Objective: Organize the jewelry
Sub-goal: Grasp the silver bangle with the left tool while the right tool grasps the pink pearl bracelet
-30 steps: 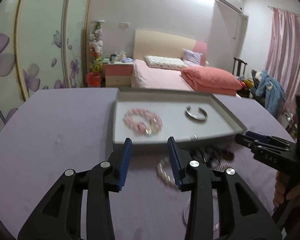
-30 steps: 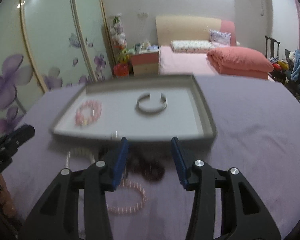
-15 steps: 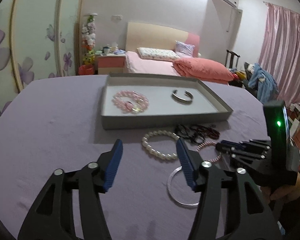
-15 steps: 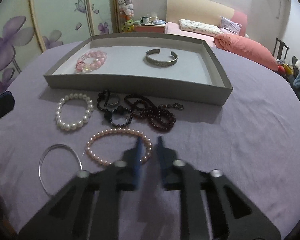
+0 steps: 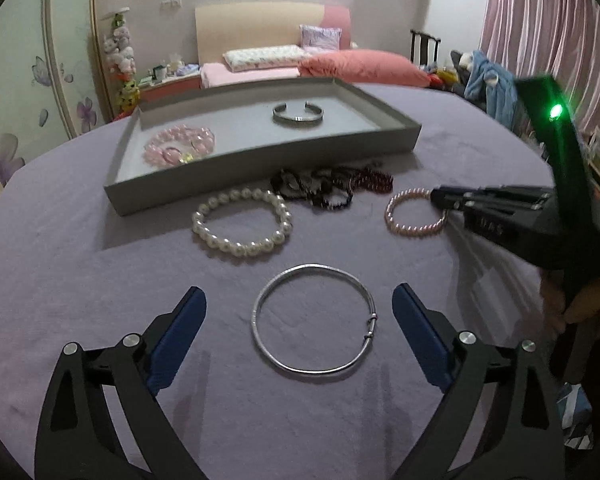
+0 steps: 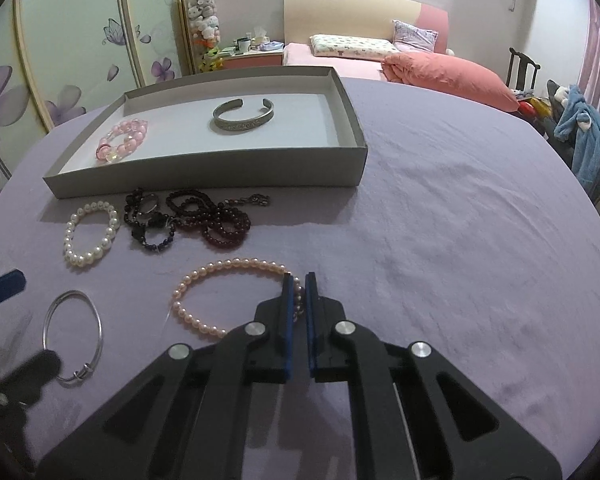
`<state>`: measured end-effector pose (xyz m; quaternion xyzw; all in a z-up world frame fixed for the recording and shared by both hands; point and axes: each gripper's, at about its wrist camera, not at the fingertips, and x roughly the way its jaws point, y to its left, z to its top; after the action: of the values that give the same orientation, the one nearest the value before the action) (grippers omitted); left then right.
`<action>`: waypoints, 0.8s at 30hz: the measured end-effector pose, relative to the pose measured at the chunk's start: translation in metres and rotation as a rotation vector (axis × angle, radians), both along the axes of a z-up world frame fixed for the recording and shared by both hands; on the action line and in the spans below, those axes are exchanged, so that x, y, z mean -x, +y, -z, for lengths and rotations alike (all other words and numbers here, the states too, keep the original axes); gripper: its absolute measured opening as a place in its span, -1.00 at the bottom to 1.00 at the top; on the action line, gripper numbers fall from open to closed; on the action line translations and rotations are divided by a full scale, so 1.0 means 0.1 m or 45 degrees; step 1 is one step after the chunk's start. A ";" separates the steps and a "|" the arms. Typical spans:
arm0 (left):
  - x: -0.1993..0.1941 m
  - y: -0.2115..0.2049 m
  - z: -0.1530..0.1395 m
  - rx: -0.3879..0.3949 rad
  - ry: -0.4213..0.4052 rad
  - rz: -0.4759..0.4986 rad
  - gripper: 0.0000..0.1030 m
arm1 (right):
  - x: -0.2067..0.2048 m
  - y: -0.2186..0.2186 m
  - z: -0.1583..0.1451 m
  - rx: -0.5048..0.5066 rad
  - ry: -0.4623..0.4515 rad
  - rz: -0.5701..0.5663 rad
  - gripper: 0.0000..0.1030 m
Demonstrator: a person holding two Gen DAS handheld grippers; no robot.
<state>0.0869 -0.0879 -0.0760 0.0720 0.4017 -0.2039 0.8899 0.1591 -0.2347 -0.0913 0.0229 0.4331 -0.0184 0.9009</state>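
Note:
A grey tray (image 5: 260,160) (image 6: 204,176) on the purple table holds a pink bead bracelet (image 5: 180,148) (image 6: 122,144) and a silver cuff (image 5: 298,114) (image 6: 244,118). In front of it lie a white pearl bracelet (image 5: 242,224) (image 6: 90,236), dark bead strands (image 5: 332,186) (image 6: 192,220), a pink pearl bracelet (image 5: 414,214) (image 6: 228,296) and a thin silver bangle (image 5: 314,318) (image 6: 74,336). My left gripper (image 5: 300,312) is open wide, its fingers on either side of the bangle. My right gripper (image 6: 299,284) (image 5: 440,198) is shut on the pink pearl bracelet's right edge.
The purple cloth (image 6: 460,240) covers the whole round table. A bed (image 6: 380,56), a nightstand (image 6: 252,56) and flowered wardrobe doors (image 6: 60,52) stand behind it. A chair with blue clothes (image 6: 588,140) stands at the right.
Both grippers drew back from the tray toward the near jewelry. My left gripper opened wider around the silver bangle. My right gripper closed and moved onto the pink pearl bracelet.

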 end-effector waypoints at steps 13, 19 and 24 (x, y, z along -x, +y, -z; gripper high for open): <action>-0.10 -0.01 0.11 -0.108 0.072 -0.087 0.57 | 0.01 0.10 -0.01 -0.013 -0.001 -0.060 -0.87; -0.23 0.33 0.09 -0.110 0.070 -0.244 0.43 | 0.03 0.30 -0.02 -0.031 -0.001 -0.163 -0.87; -0.26 0.50 0.08 -0.105 0.071 -0.293 0.45 | 0.05 0.34 -0.01 -0.043 0.001 -0.174 -0.85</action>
<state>0.1131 -0.0382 -0.0843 0.0563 0.4400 -0.0859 0.8921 0.1543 -0.2002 -0.0901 0.0084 0.4341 0.0503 0.8994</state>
